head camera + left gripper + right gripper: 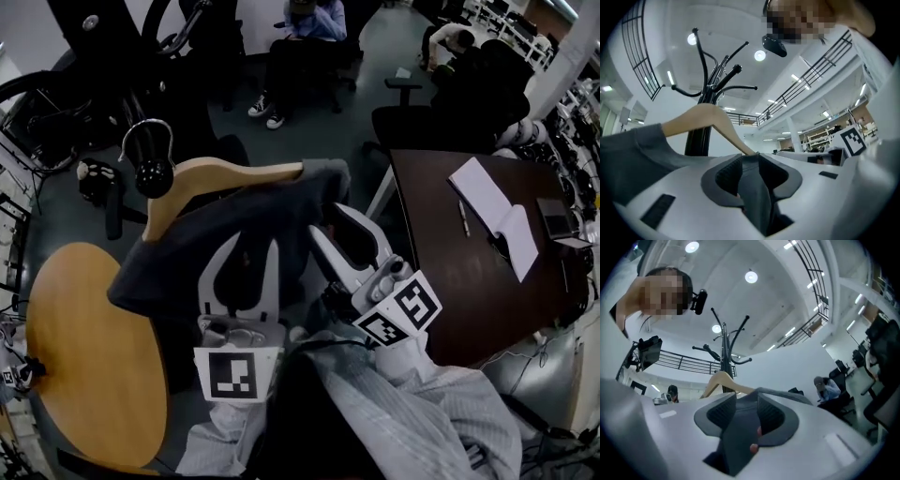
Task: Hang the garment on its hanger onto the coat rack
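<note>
A dark grey garment point(239, 225) hangs on a wooden hanger point(239, 174). The hanger's metal hook point(145, 133) sits right by a black knob point(155, 175) of the coat rack; whether it rests on it I cannot tell. My left gripper point(246, 248) is shut on the garment's lower fabric, which fills the gap between its pads point(750, 161). To its right, my right gripper point(339, 227) pinches the garment near the hanger's right end, cloth pressed between its pads point(746, 404). The black coat rack point(710, 89) rises behind the hanger point(712, 119), and shows likewise in the right gripper view point(724, 345).
A round wooden table point(84, 356) lies at the lower left. A dark desk point(469, 272) at the right carries an open notebook point(492, 211) and a small device point(558, 220). A black office chair point(412, 117) and a seated person point(300, 47) are farther back.
</note>
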A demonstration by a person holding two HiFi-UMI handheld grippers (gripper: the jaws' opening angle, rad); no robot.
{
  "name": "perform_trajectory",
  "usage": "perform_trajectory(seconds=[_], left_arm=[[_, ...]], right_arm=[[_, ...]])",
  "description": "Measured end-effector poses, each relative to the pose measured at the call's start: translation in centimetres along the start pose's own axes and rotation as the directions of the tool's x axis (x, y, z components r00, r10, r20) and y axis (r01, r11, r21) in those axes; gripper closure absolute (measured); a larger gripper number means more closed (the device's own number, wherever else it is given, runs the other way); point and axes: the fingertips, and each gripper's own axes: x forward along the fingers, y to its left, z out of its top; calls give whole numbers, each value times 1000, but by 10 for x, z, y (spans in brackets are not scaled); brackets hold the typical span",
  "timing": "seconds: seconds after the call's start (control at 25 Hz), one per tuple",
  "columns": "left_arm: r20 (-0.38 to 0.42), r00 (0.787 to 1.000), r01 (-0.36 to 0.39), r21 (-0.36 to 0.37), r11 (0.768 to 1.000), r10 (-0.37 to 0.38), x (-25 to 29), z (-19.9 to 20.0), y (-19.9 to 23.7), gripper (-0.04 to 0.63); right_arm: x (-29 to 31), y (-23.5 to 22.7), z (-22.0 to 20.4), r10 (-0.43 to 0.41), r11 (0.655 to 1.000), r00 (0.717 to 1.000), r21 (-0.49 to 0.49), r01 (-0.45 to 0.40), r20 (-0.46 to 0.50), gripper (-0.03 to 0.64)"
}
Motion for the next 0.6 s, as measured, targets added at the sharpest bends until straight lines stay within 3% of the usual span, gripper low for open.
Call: perform_trajectory(seconds=[0.16, 0.28, 0.44, 0.6], left_arm=[[-13, 1000, -1, -151, 989, -1, 14, -16, 2, 526], [-20, 1000, -24, -233, 972, 20, 17, -25, 9, 568], [-64, 996, -75, -217, 973, 63, 17, -38, 17, 575], [-128, 988, -113, -220, 969, 86, 15, -52, 21, 586]], right_arm=[[3, -14, -24, -69, 996, 996, 59, 72, -53, 599], [12, -10, -39, -58, 997, 993, 49, 64, -99, 615], [21, -1, -56, -35, 999, 985, -7, 35, -170, 615], [25, 6, -72, -42, 991, 969, -136, 9, -244, 615]])
